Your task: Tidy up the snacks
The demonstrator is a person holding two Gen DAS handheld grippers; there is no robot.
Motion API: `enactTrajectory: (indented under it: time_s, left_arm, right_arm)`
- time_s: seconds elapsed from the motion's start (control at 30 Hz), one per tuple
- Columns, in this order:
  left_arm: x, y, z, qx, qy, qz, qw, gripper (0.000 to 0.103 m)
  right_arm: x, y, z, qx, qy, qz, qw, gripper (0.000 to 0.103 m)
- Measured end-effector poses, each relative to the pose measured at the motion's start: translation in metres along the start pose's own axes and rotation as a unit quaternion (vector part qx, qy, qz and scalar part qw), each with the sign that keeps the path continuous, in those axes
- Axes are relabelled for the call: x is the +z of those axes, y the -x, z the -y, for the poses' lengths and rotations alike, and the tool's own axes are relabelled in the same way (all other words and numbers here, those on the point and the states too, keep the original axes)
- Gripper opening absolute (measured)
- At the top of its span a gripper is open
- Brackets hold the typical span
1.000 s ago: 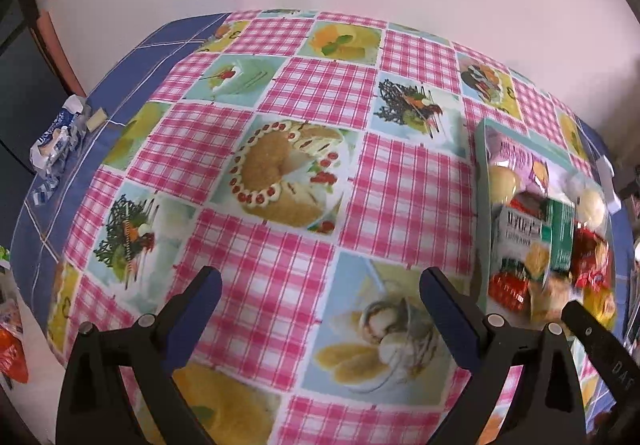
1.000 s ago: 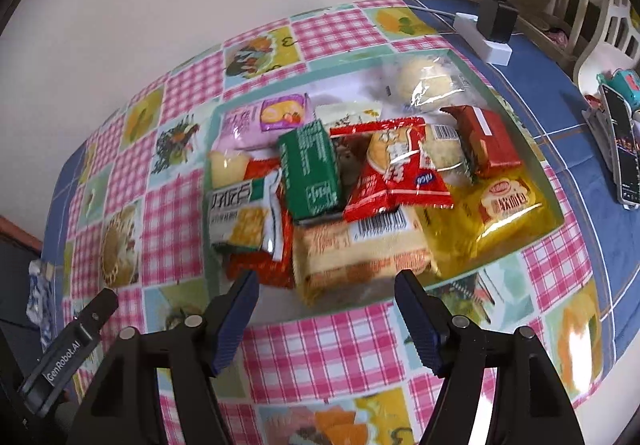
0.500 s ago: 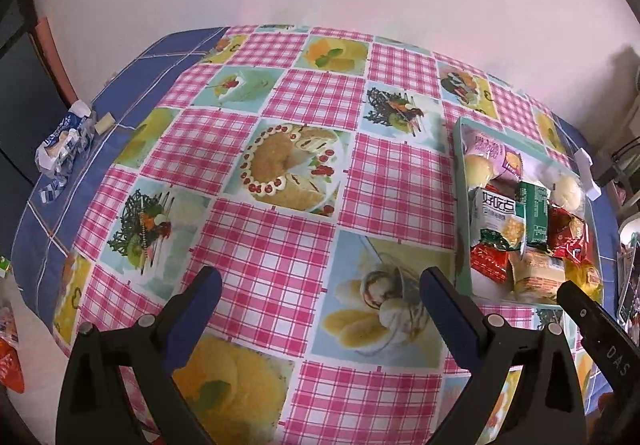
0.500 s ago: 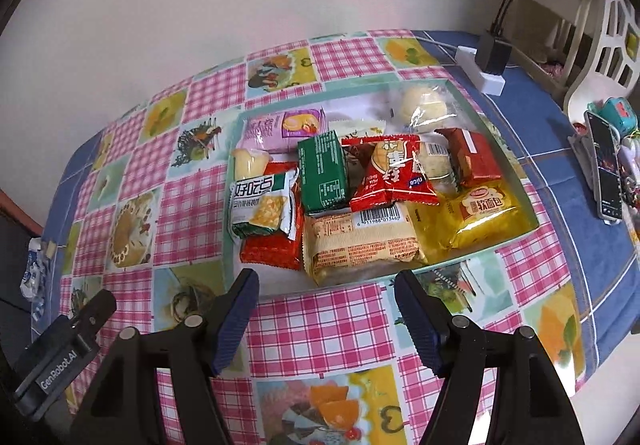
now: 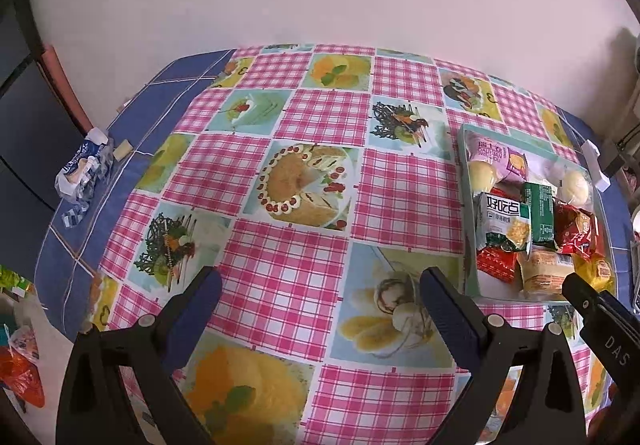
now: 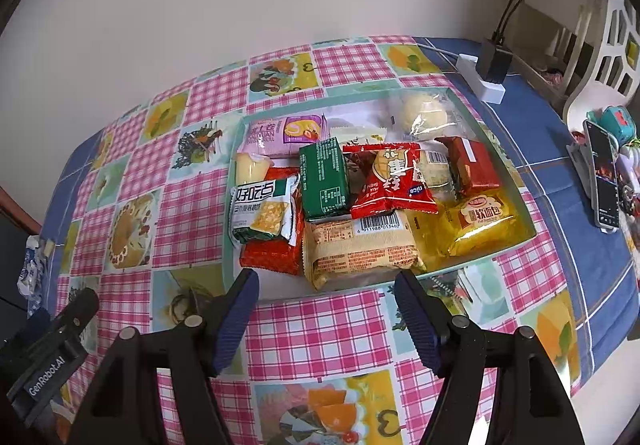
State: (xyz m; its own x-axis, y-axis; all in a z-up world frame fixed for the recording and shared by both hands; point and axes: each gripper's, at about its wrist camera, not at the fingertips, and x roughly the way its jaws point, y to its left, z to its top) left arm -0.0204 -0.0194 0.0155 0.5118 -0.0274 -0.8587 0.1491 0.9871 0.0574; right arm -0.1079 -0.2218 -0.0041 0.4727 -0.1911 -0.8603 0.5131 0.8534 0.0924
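Observation:
A shallow clear tray [image 6: 486,262] [image 5: 469,229] on the checked tablecloth holds several wrapped snacks: a green pack [image 6: 324,179] [image 5: 541,219], a red pack [image 6: 390,181], a yellow bread bag [image 6: 480,223], a tan pack [image 6: 360,253], a pink roll pack [image 6: 280,135] and a round bun [image 6: 424,113]. My right gripper [image 6: 326,283] hovers open over the tray's near edge, nothing between its fingers. My left gripper [image 5: 320,281] hangs open over the bare cloth, left of the tray. The right gripper's side shows at the left wrist view's right edge.
A crumpled blue-white wrapper [image 5: 82,171] lies at the table's left edge. A white power strip with a black plug [image 6: 486,75] sits behind the tray. A phone [image 6: 602,175] and small items lie at the right. A white chair [image 6: 608,25] stands beyond.
Both grippers have risen and drawn back from the table, so the tray and cloth look smaller and farther. Their jaws stay as wide as before.

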Motion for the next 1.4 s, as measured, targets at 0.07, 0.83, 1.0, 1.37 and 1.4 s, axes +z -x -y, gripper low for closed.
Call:
enactTrajectory:
  time_s: [0.07,0.83,1.0,1.37,1.4]
  left_arm:
    - [0.000,-0.001,0.001,0.002,-0.003,-0.002,1.0000,0.099]
    - [-0.001,-0.010,0.002,0.008,-0.007,-0.025,0.9996,0.099]
    - [-0.001,-0.011,0.000,0.012,-0.001,-0.025,0.9996,0.099]
    - [-0.001,-0.013,-0.004,0.012,0.007,-0.029,0.9995,0.099]
    - [-0.001,-0.014,-0.005,0.012,0.009,-0.029,0.9995,0.099]
  right_arm:
    - [0.000,0.000,-0.001,-0.001,0.001,-0.001,1.000,0.074]
    - [0.001,-0.004,-0.004,-0.002,0.014,-0.004,1.000,0.074]
    - [0.002,-0.005,-0.001,0.000,0.011,-0.002,1.000,0.080]
    - [0.002,-0.004,-0.003,0.011,0.015,0.008,1.000,0.101]
    - [0.003,-0.004,-0.003,0.013,0.016,0.010,1.000,0.103]
